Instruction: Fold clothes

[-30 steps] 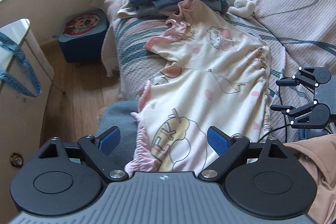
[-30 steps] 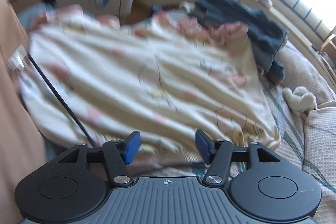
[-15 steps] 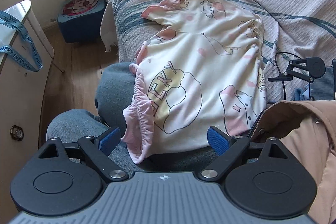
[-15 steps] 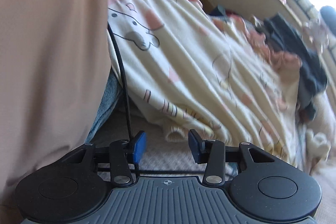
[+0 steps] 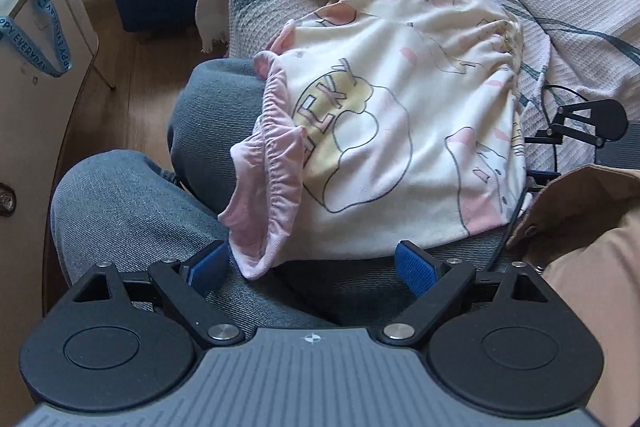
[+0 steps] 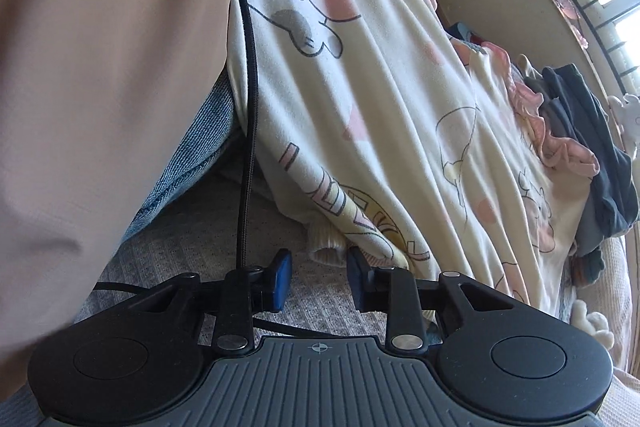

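The left claw [image 5: 310, 265] stands wide at the cream pyjama top's [image 5: 404, 131] pink cuff; the right claw [image 6: 319, 277], narrow and just closing, grips nothing beside its hem.

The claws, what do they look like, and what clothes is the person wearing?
Each claw is black with blue ridged pads, round black discs and a ribbed grey body. A black cable hangs by one. The person wears a tan sleeve and grey-blue trousers.
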### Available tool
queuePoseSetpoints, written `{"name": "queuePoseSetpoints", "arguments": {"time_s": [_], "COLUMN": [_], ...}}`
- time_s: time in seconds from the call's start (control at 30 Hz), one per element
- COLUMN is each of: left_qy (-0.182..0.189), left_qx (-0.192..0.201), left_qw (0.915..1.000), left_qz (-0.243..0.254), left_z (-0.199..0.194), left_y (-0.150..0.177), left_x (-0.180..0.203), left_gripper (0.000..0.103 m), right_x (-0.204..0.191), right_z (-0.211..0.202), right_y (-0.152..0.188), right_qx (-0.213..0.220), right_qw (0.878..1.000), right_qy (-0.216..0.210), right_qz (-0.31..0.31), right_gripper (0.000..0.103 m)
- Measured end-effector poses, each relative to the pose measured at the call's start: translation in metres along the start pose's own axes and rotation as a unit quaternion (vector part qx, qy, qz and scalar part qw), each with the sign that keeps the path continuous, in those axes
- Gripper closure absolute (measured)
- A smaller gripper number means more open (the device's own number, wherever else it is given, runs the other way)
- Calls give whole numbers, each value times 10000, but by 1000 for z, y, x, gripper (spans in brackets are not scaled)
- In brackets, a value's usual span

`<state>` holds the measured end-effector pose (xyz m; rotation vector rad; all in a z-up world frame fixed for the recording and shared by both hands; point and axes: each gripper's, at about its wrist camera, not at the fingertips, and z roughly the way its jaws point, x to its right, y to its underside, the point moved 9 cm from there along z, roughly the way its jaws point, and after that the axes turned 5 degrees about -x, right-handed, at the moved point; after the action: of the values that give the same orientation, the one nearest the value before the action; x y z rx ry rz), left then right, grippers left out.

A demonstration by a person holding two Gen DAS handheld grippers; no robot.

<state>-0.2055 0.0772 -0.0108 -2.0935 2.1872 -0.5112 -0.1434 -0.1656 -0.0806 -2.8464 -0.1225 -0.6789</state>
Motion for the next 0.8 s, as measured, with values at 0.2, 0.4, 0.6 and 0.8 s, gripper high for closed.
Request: {"name": "queuePoseSetpoints", "arguments": {"time_s": [0.2, 0.4, 0.6, 0.8], "left_qy": [478, 1354, 1227, 1027], "left_qx": [396, 429, 885, 1178], "left_qw": [9978, 9843, 9883, 9855], "left_qz": [-242, -1051, -178, 661], "left_z": [8, 3, -50, -65], "left_y": [-8, -11, -56, -133], "left_x": [-15, -20, 9, 29], "left_gripper": [14, 96, 99, 99], "right_x": [2, 8, 35, 100], "right_z": [0, -6, -43, -88], "right_y": [-1, -3, 0, 34], "right_qx": [130, 208, 520, 947], "right_qw": [9999, 9991, 9909, 9526], "right_qy": [-20, 33, -185, -272], "right_qz": [66, 381, 1227, 2880], "right_gripper": [78, 95, 100, 101]}}
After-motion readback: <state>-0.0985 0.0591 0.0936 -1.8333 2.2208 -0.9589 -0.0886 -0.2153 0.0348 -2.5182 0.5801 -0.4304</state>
